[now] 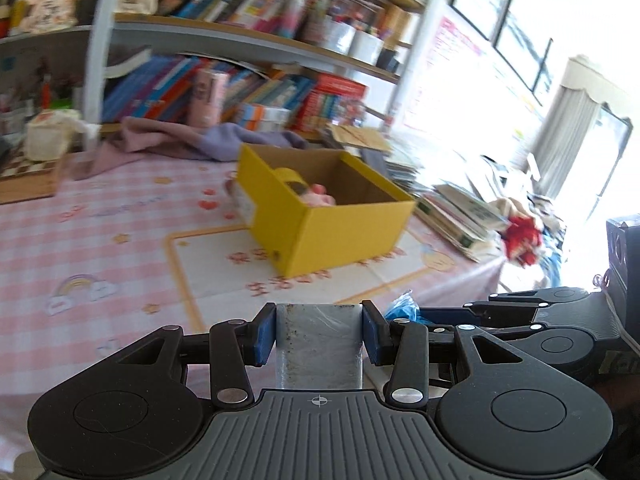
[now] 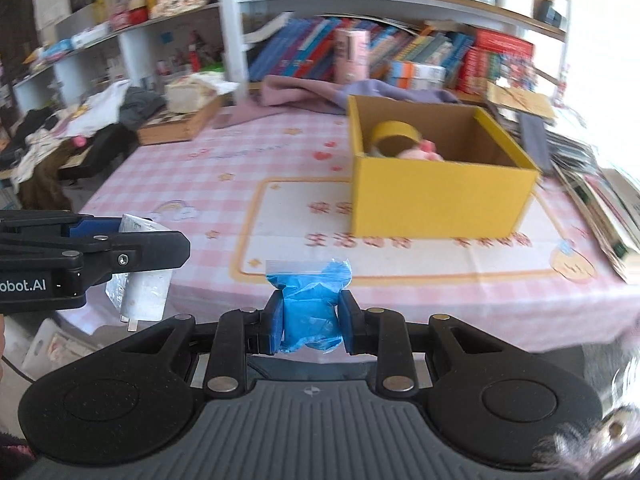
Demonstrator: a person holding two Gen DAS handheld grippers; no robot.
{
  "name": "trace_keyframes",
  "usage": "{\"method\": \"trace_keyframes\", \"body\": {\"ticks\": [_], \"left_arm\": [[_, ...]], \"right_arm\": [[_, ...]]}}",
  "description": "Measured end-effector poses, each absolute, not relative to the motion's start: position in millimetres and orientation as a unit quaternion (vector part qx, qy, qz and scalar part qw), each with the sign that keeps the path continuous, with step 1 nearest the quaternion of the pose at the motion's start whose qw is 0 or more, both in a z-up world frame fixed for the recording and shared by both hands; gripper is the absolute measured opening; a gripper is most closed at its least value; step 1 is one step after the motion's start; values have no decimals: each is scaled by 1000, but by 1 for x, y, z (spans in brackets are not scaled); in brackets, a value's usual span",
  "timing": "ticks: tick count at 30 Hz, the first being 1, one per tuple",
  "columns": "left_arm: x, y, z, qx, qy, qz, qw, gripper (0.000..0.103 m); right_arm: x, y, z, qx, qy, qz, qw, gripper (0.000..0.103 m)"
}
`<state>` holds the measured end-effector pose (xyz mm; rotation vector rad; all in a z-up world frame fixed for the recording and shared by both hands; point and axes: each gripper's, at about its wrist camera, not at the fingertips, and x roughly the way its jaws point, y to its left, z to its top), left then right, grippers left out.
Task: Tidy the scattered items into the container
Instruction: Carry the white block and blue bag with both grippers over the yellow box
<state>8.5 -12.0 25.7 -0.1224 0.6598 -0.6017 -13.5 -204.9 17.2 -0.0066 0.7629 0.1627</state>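
My left tongs [image 1: 319, 334] squeeze a silver block [image 1: 319, 344] wrapped in clear plastic. Both blue pads [image 1: 265, 332] press flat on its sides. My right tongs [image 2: 308, 322] pinch a small clear bag of blue stuff [image 2: 310, 304], and the top of the bag sticks up above the pads. From the right camera I see my left tongs [image 2: 132, 256] off to the left side, and the silver block [image 2: 140, 280] hangs in them above the table's near edge.

Both tongs are over the near part of a table with a pink checked cloth [image 2: 200, 168]. Further out on the cloth sits the yellow box [image 2: 436, 196], open at the top. Inside it I see a roll of yellow tape [image 2: 394, 132] and something pink [image 2: 426, 152] next to it.

Behind the box lies a purple cloth [image 2: 312, 92], and behind that are shelves full of books [image 2: 420, 52]. A pile of books [image 1: 456, 212] lies beside the box on its right.
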Motion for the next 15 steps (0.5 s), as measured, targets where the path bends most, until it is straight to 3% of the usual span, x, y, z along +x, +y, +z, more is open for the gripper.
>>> {"method": "trace_keyframes", "body": {"ticks": [15], "left_arm": [[34, -99, 23, -25, 330, -380, 864, 42]], "right_arm": [[-21, -285, 14, 37, 386, -11, 922, 26]]}}
